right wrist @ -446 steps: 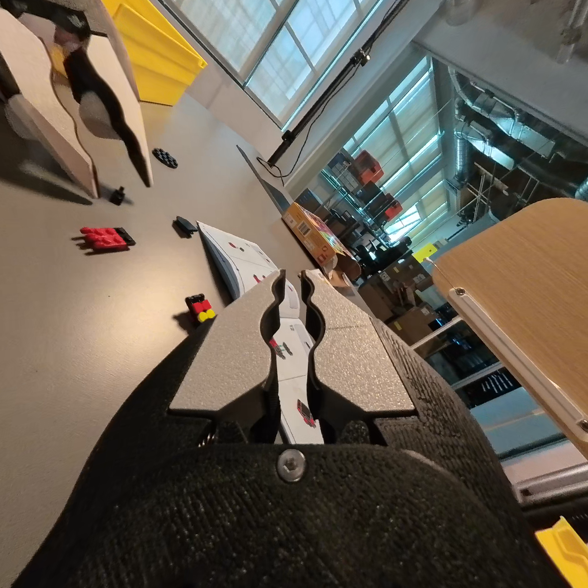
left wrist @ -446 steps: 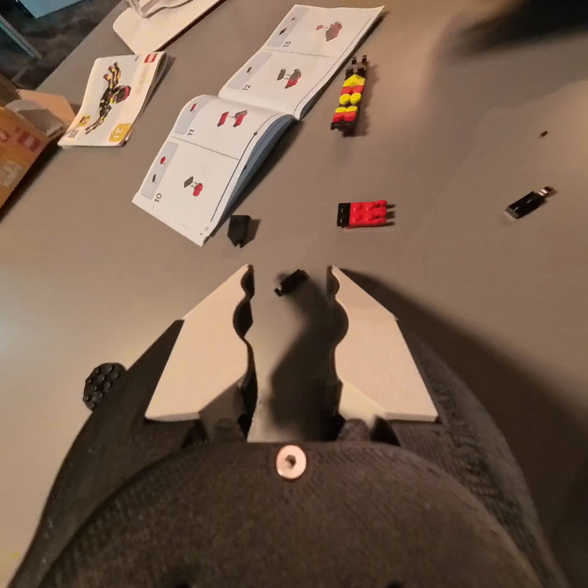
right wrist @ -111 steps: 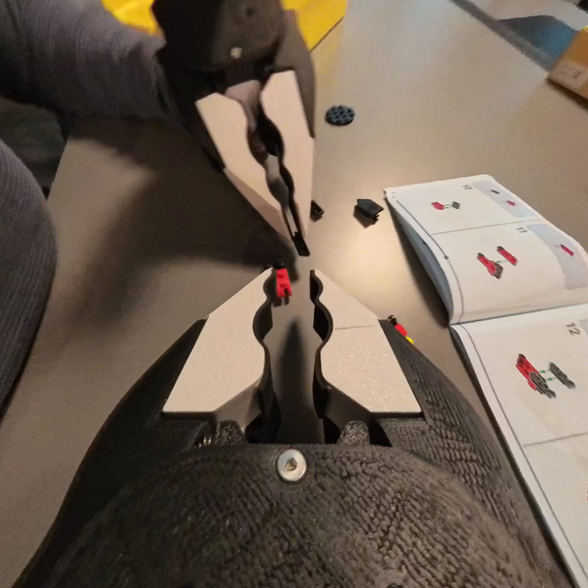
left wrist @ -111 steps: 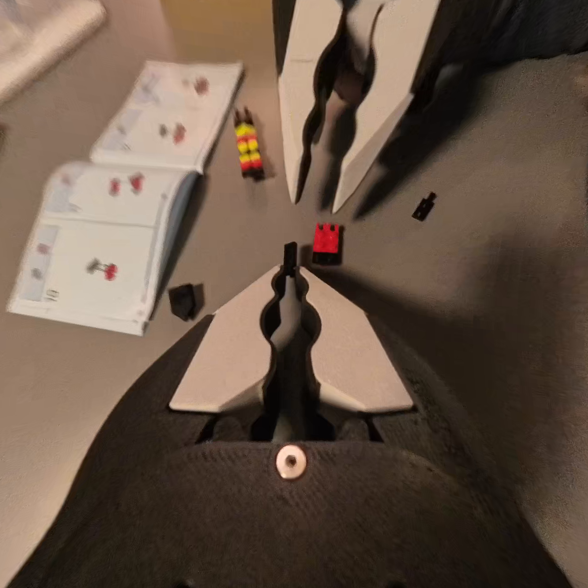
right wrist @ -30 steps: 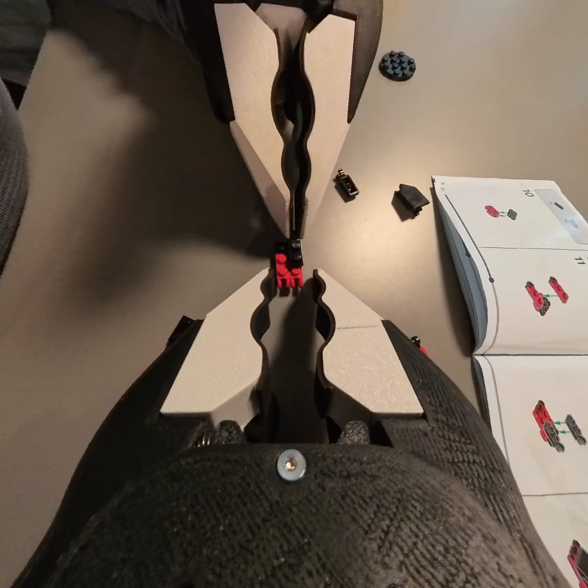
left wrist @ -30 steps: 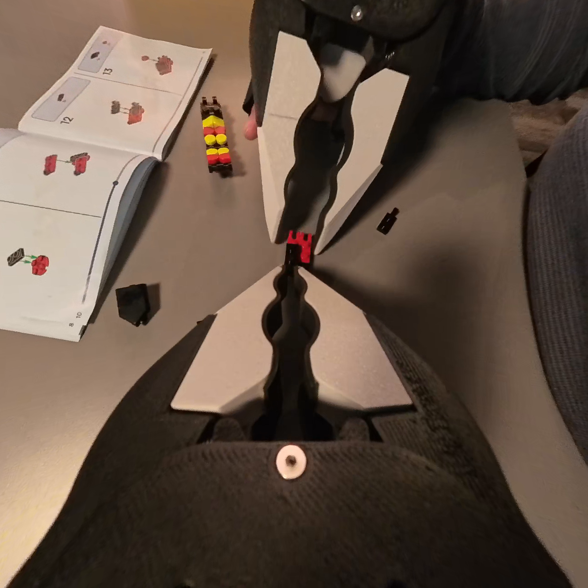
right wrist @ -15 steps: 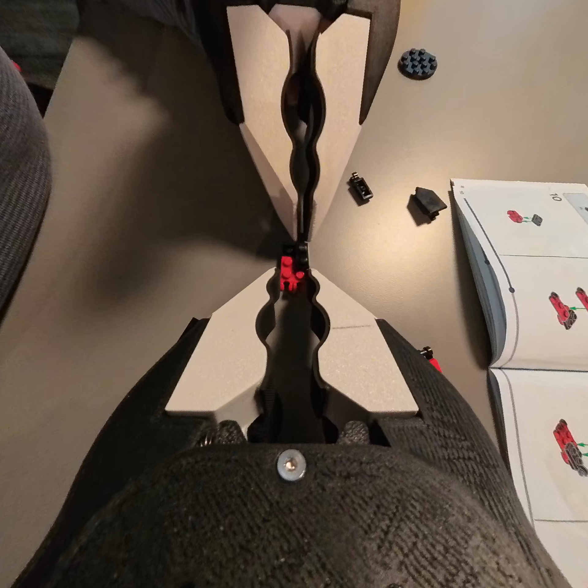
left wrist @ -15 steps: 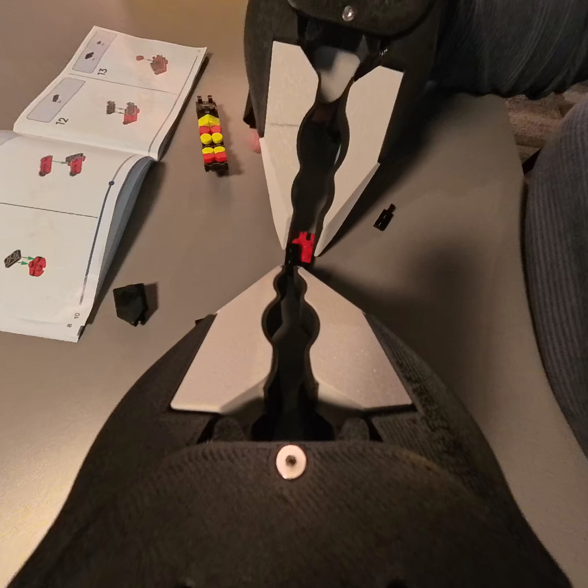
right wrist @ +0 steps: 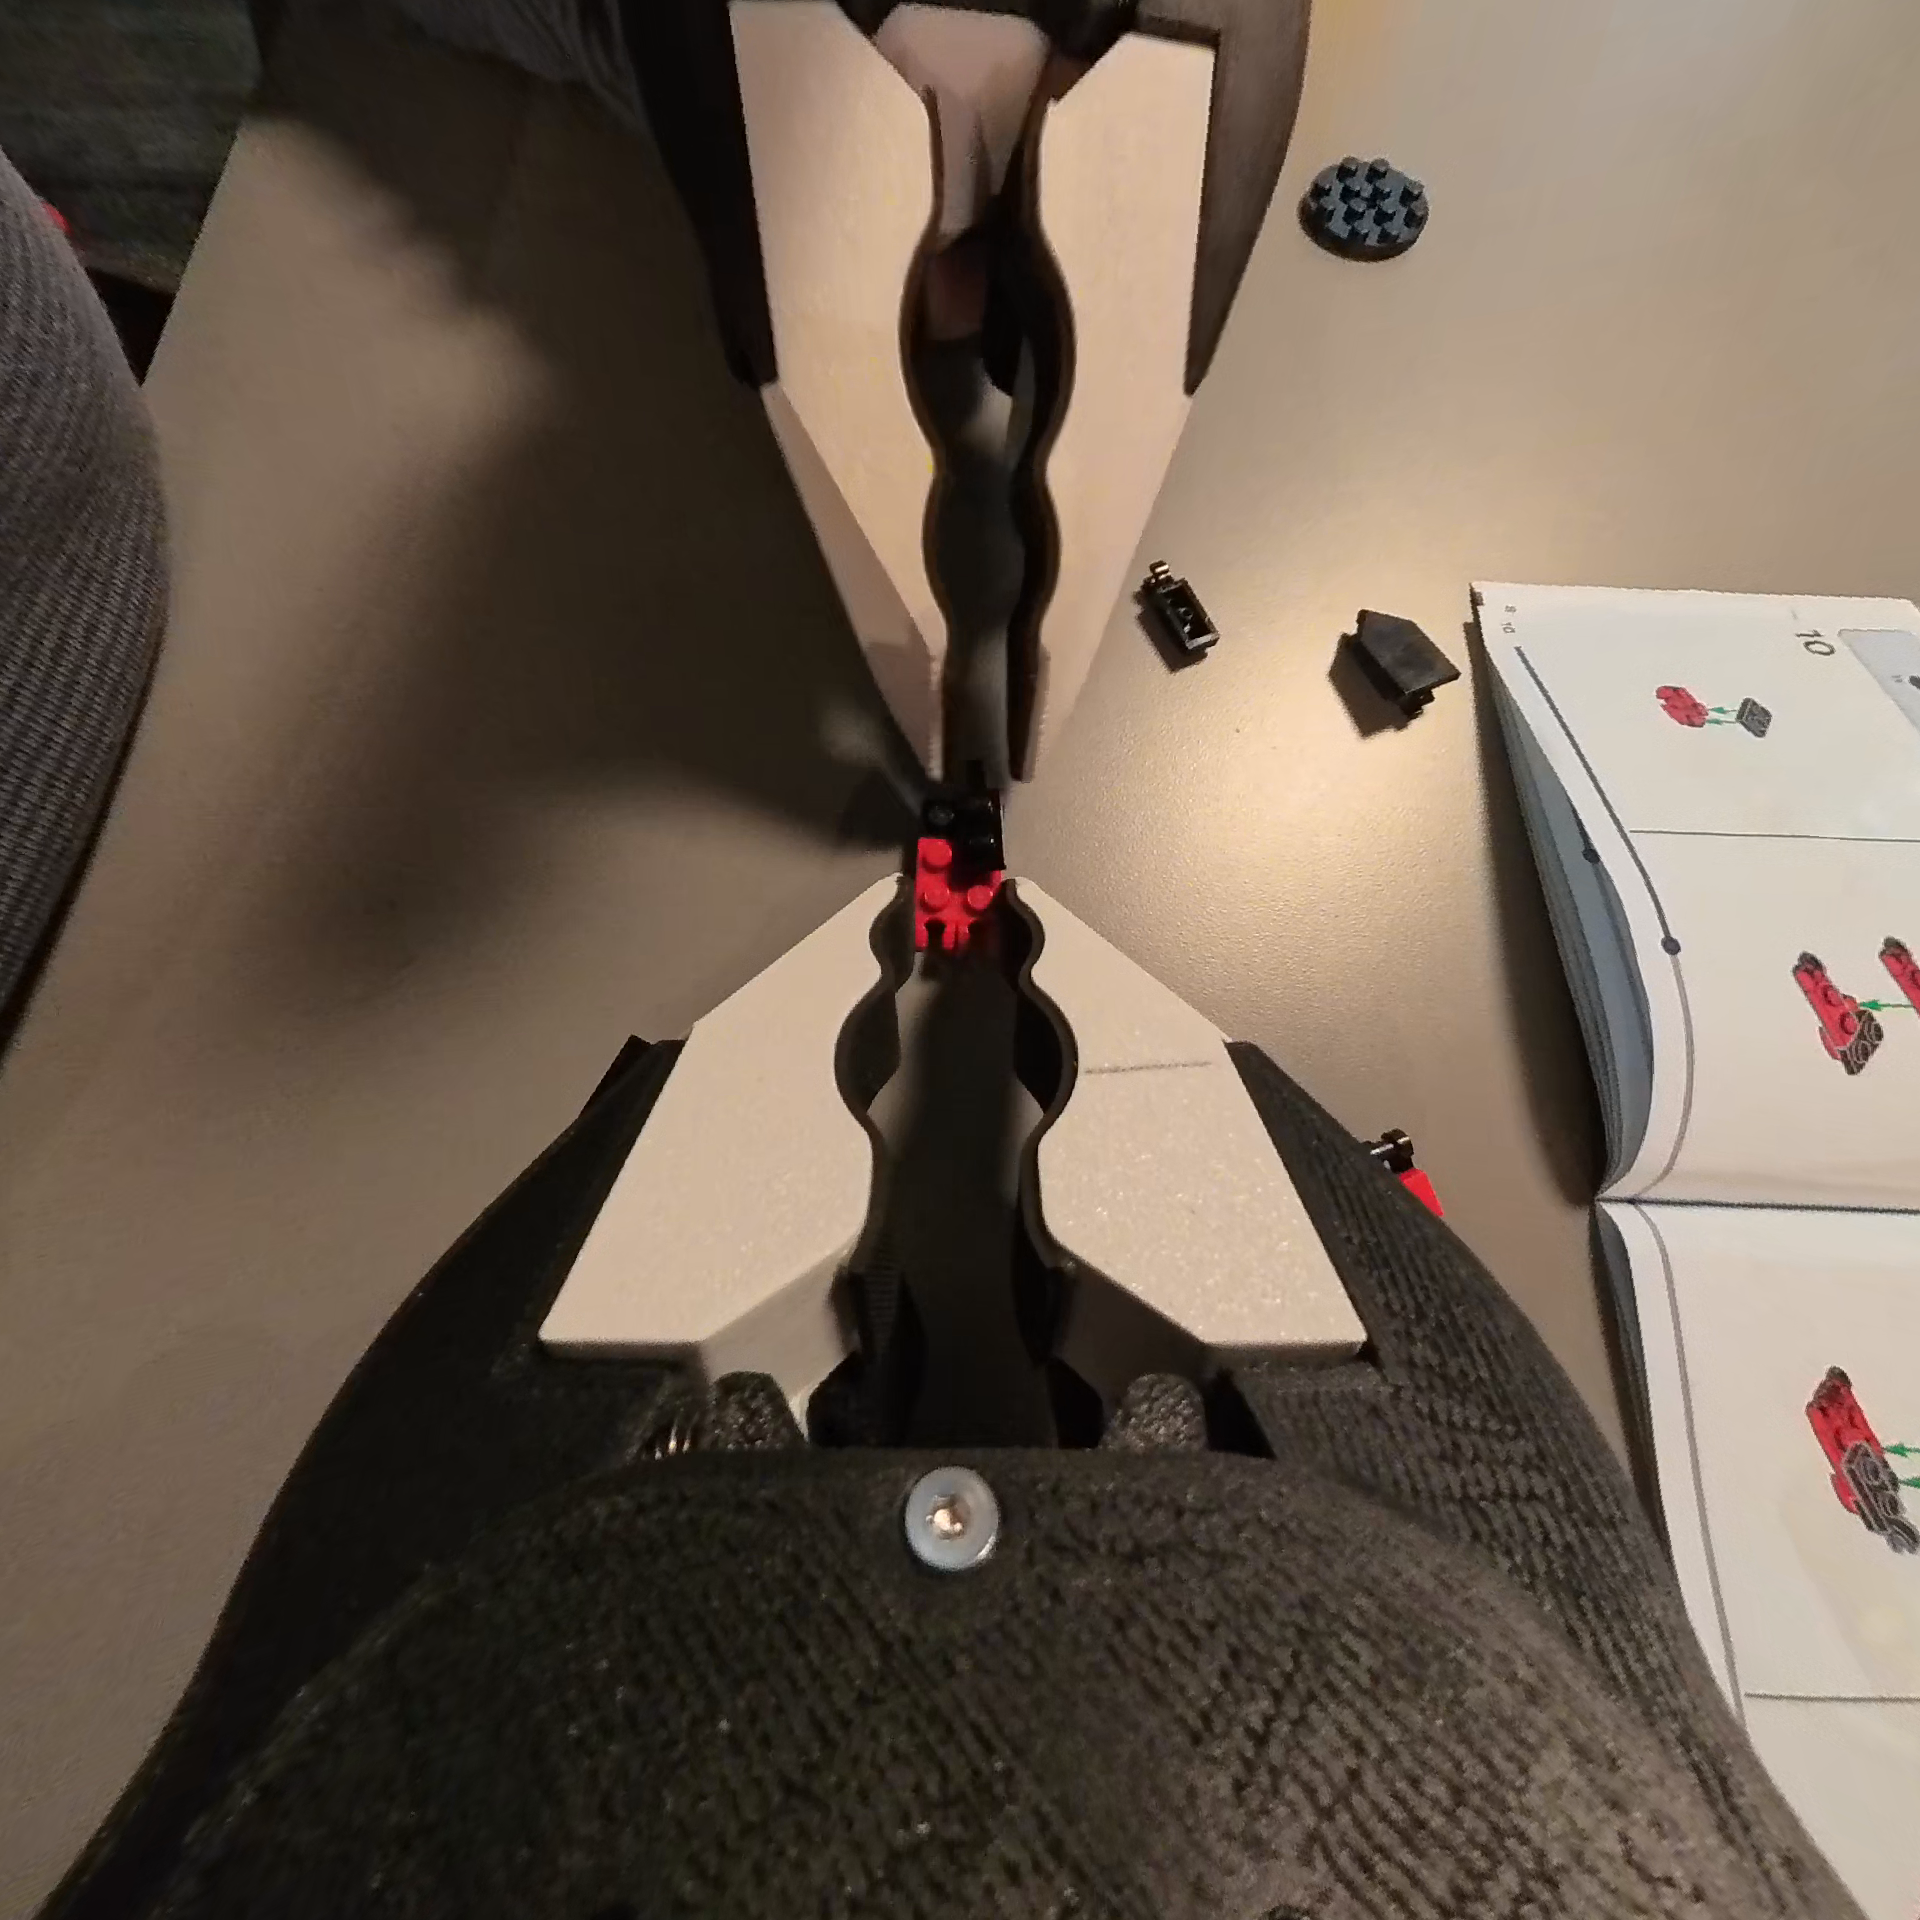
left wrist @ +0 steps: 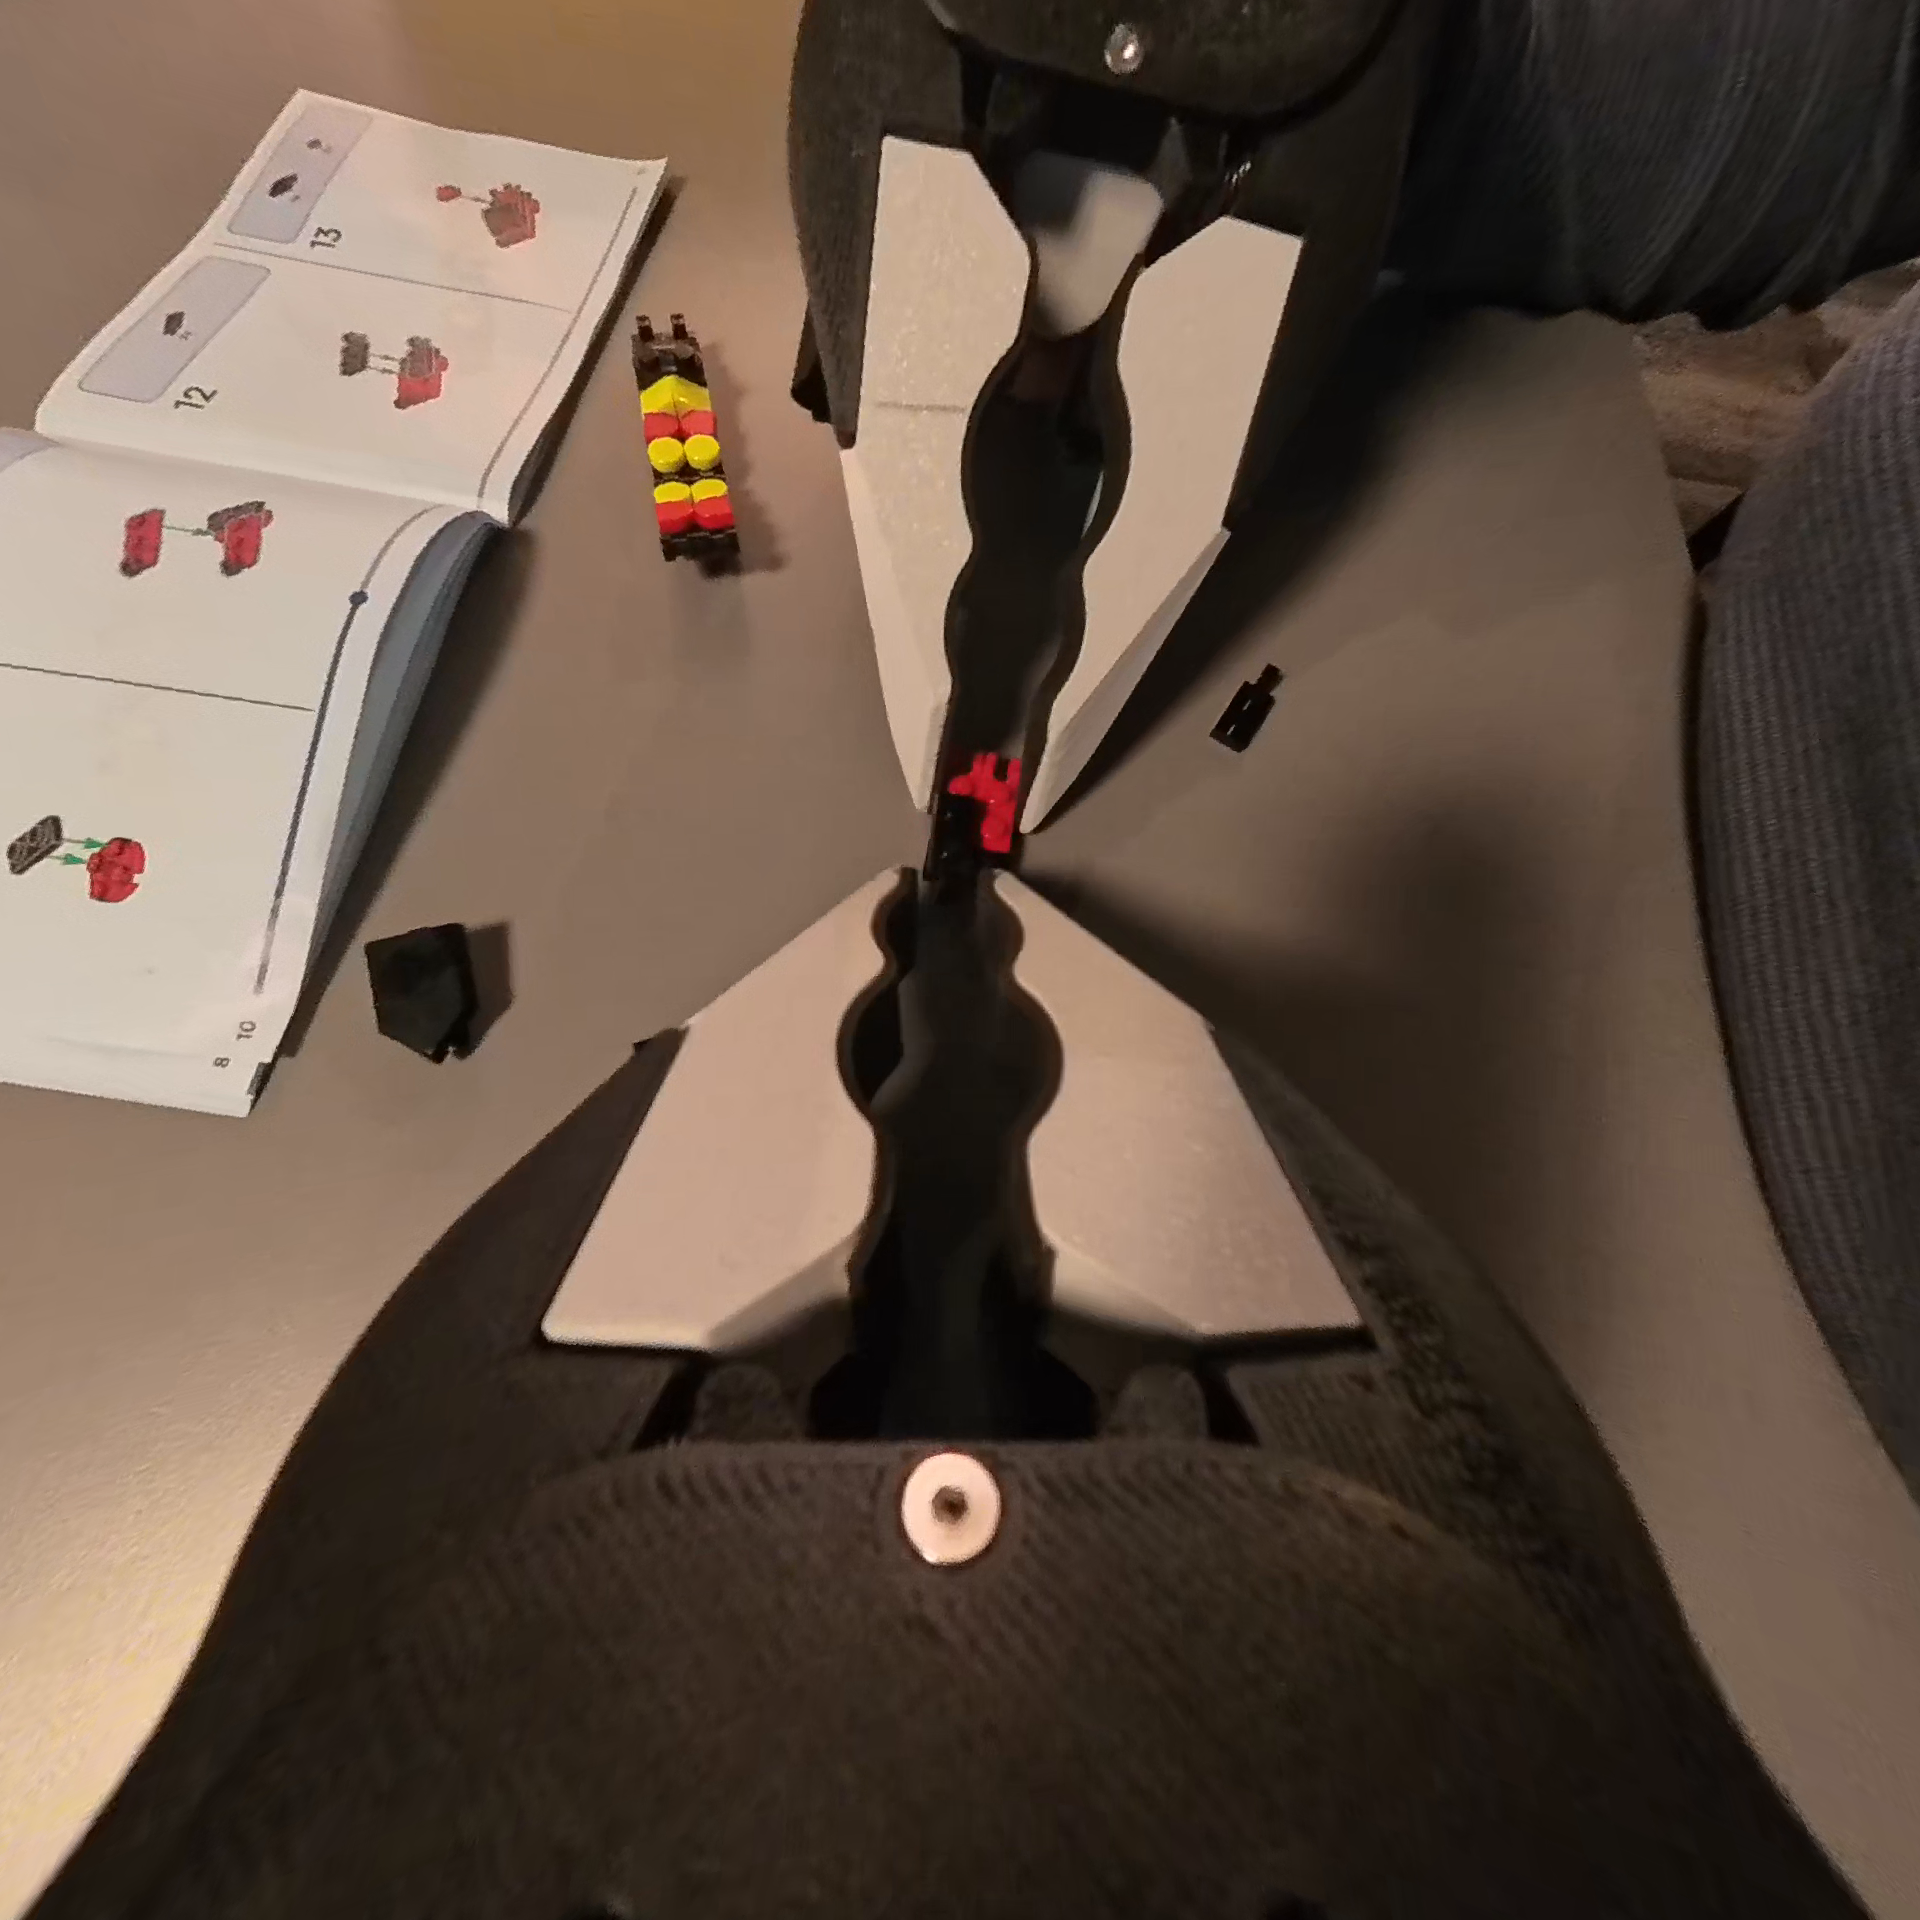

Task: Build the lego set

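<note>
At the centre of both views the two tongs meet tip to tip above the table point(left wrist: 727, 727): the right tongs point(right wrist: 958, 894) are clamped on the red piece point(right wrist: 951, 899), the left tongs point(left wrist: 951, 883) closed on the small black piece point(left wrist: 951, 836). The studs appear partly seated; I would squeeze straight along the shared axis without twisting, so that neither piece slips out.

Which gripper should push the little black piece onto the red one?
Probably the left gripper: its jaws are shut on the black piece, already touching the red piece. The right gripper holds the red piece, so it is better placed to brace.
</note>
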Demonstrator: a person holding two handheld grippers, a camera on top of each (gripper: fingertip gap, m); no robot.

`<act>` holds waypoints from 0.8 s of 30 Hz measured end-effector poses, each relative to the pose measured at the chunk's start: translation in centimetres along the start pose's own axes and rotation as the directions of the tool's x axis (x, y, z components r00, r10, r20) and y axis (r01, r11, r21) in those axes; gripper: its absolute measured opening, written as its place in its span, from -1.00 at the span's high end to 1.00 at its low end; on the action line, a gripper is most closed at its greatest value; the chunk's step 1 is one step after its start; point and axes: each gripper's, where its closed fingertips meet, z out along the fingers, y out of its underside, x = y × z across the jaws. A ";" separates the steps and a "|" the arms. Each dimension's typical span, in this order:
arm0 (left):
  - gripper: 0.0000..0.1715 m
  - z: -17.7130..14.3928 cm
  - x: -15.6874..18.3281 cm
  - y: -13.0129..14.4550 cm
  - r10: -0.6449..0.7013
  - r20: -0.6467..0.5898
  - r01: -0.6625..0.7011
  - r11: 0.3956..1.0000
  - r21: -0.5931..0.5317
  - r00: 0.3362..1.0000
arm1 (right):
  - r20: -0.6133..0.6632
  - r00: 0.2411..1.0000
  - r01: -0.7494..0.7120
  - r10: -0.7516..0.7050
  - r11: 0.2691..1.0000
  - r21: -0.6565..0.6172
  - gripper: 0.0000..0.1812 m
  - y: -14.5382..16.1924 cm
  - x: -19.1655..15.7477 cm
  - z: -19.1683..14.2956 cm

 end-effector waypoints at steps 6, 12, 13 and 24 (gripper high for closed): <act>0.56 -0.7 0.5 -0.8 0.045 -0.005 -0.044 0.996 0.073 0.999 | -0.036 0.999 -0.005 0.005 1.000 0.012 0.84 -0.1 0.4 -0.2; 0.45 0.0 0.3 -0.7 0.499 0.280 -0.502 0.863 -0.067 0.820 | -0.065 0.997 -0.052 0.051 0.999 -0.010 0.84 0.2 0.9 -0.4; 0.45 0.0 0.4 -0.9 0.572 0.326 -0.574 0.813 -0.100 0.753 | -0.070 0.996 -0.052 0.051 0.999 -0.014 0.84 0.2 0.8 -0.4; 0.52 0.5 0.1 -1.7 0.831 0.449 -0.788 0.503 -0.355 0.329 | -0.096 0.993 -0.070 0.070 0.998 0.002 0.84 -1.5 0.2 -1.7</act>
